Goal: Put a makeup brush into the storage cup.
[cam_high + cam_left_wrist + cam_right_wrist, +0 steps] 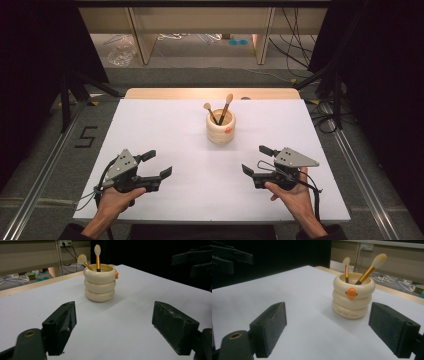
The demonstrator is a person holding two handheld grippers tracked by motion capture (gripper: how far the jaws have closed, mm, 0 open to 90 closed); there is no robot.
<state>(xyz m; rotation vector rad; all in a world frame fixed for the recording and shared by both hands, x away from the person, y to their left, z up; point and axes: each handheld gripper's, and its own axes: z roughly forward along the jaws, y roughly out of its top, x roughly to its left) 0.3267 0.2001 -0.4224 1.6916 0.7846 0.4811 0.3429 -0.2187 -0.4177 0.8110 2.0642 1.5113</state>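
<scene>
A cream ribbed cup (pixel 220 127) with an orange mark stands upright near the middle back of the white table (pixel 165 130). Two makeup brushes (pixel 226 106) with gold handles lean inside it, bristles up. My left gripper (pixel 157 164) rests at the front left, held by a hand, jaws wide apart and empty. My right gripper (pixel 257 160) rests at the front right, also open and empty. In the left gripper view the cup (pixel 100 282) stands well ahead between the jaws; in the right gripper view the cup (pixel 353 296) stands ahead, right of centre.
A wooden strip (pixel 210 93) borders the table's far edge. Black curtains and stands flank both sides. Cables (pixel 295 45) and a plastic bag (pixel 121 50) lie on the floor beyond. A "5" mark (pixel 86 136) is on the floor at left.
</scene>
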